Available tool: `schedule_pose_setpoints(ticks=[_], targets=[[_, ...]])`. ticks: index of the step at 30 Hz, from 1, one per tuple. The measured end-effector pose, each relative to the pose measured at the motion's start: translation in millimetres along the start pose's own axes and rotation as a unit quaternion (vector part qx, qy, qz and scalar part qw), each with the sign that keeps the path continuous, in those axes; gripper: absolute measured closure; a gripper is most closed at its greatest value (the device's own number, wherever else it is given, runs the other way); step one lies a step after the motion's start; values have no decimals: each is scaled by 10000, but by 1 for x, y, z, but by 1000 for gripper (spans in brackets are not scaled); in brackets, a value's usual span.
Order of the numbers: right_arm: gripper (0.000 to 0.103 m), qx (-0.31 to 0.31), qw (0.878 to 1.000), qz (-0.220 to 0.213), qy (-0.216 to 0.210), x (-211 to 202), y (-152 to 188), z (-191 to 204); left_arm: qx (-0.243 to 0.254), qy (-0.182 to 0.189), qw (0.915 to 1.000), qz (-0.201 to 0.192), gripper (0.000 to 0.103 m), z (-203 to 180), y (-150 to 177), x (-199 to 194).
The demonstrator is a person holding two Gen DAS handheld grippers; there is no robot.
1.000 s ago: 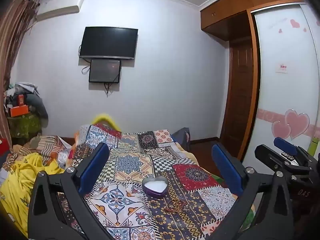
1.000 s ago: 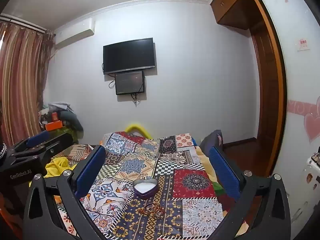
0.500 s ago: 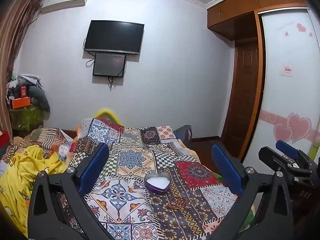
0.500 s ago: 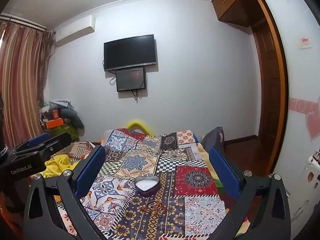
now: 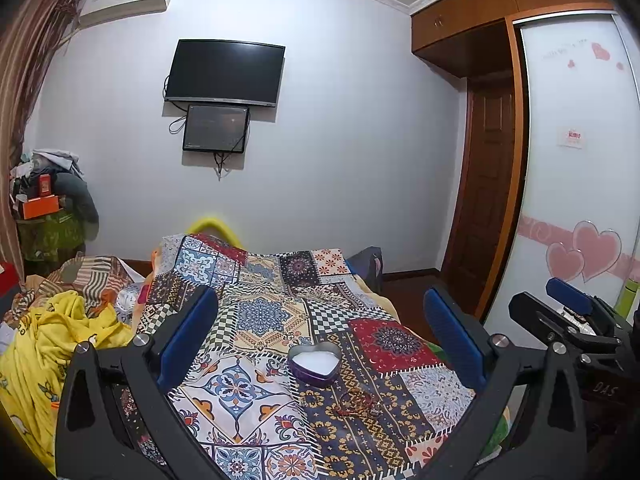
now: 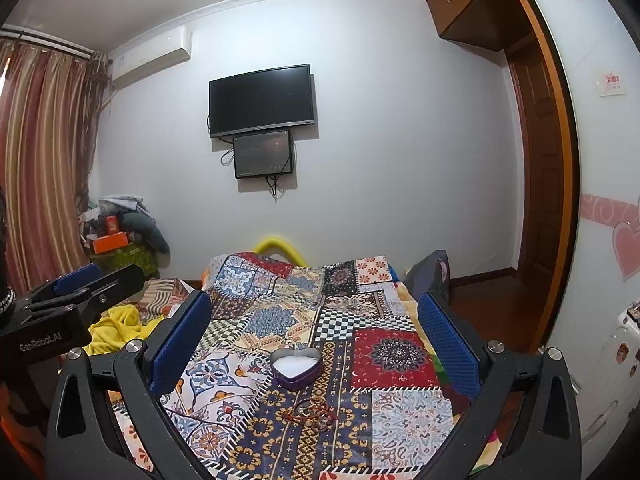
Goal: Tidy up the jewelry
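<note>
- Right now I am holding both tools above the bed, and the left gripper [image 5: 320,332] is standing with its blue-padded jaws spread wide and nothing between them.
- Likewise I am keeping the right gripper [image 6: 316,332] fully spread and empty; neither tool is touching anything.
- I am looking at the small purple heart-shaped tin with a white lining [image 6: 296,365], which is sitting lidless on the patchwork bedspread of many colours [image 6: 396,354], roughly centred between my fingers in both views.
- I am also seeing the tangle of reddish beaded bracelets and small metal rings [image 6: 310,412] lying on the bedspread just on the near side of the tin, apart from it.
- I am judging the step in hand to be the approach to that tangle, so I am planning to bring one tool low and nearly flat to the cloth.
- I am thinking the right tool suits the pick, since the tangle is lying nearer its centre line.
- I am minding the soft cover: closing too deep is likely to pinch fabric with the beads.
- I am aiming for the thickest bunch of strands, since thin rings may slip from the pads.
- I am reckoning the light tin may slide, so the left tool may be needed beside it.
</note>
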State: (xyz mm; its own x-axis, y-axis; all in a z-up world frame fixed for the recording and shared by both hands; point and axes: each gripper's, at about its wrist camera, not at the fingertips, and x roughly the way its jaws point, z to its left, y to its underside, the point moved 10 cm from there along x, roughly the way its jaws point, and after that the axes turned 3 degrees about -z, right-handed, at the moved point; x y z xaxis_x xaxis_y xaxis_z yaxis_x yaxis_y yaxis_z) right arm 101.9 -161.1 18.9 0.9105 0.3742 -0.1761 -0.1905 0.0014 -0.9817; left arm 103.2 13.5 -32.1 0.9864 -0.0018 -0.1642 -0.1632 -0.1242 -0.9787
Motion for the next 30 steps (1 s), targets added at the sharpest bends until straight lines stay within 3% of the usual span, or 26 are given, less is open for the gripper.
schedule_pose_setpoints(ticks=[30], targets=[[1,86,10000,41,-9,1,1,-7,138,-31,9999,-35,0,-9,-4,-1]])
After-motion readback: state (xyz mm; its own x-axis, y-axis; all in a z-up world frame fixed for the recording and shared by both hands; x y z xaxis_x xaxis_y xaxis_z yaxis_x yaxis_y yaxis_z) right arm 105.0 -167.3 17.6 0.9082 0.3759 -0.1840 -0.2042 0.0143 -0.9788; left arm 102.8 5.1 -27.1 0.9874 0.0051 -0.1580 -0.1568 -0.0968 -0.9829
